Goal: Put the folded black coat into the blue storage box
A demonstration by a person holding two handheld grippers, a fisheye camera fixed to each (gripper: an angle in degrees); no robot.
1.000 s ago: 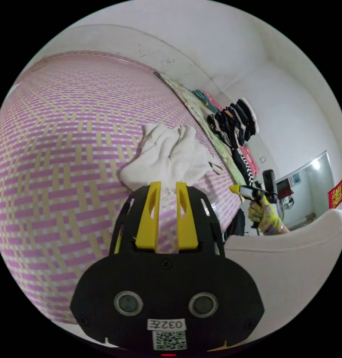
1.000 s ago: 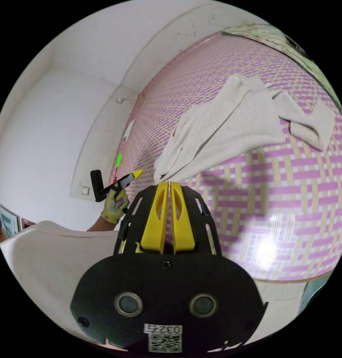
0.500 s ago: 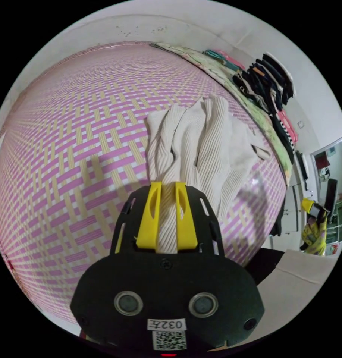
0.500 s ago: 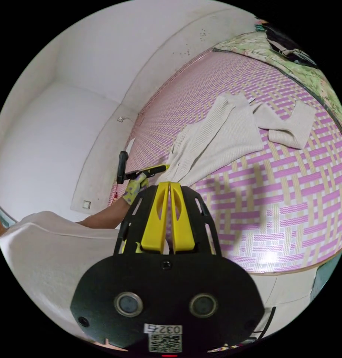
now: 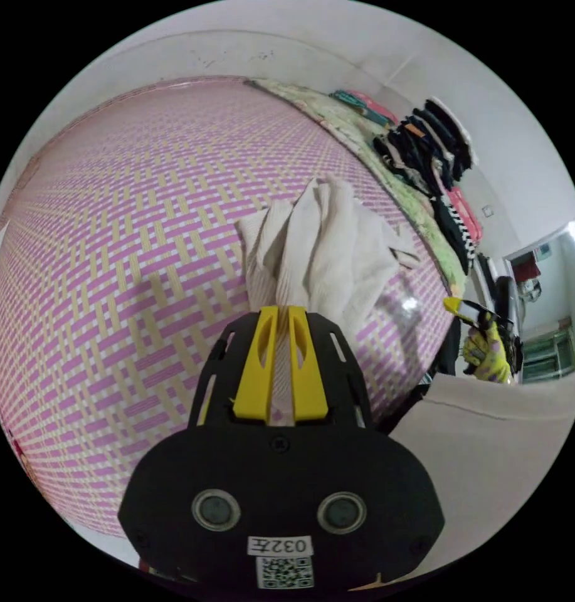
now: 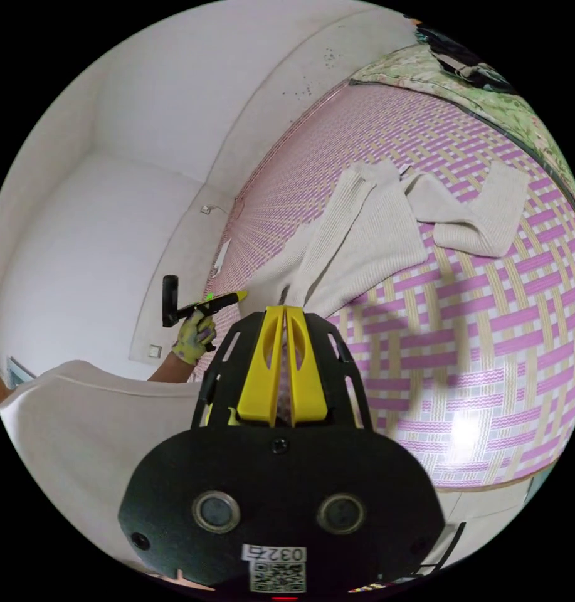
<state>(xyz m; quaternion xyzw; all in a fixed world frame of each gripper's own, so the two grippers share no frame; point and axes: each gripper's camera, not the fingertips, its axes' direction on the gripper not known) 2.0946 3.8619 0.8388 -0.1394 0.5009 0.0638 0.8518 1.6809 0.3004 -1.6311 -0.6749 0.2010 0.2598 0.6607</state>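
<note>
Left gripper point(image 5: 279, 310): yellow two-jaw claw, jaws drawn almost together. A bunched fold of the cream ribbed knit garment point(image 5: 337, 244) is pinched between them and runs back into the gap.

Right gripper point(image 6: 285, 310): same pattern, jaws nearly touching with only a slit between, nothing held. In the left gripper view it sits in a yellow patterned gloved hand point(image 5: 488, 357) off the near edge of the mat, apart from the garment.

Garment: gathered into ridges at the pinch and fanning outward. One sleeve is spread flat toward the mat's far edge.

Carrier: purple-and-tan woven mat point(image 5: 111, 251), bare on every other side of the garment.

Beyond the mat's far edge: green floral bedding point(image 5: 362, 144) bearing a row of dark and pink folded clothes point(image 5: 425, 150). Whether any of them is the black coat cannot be told.

Near side: person's pale top point(image 5: 500, 451).

Hazards, judged:
- The cloth in hand is cream, not black. Carrying on with it would likely leave the coat unmoved.
- The garment hangs from a single pinch on a loose fold, so a pull could let the knit slide out of the jaws.
- Dragging it by one point may rumple it further across the mat.
- Reaching over to the far row with the cloth trailing could topple the stacked clothes.
</note>
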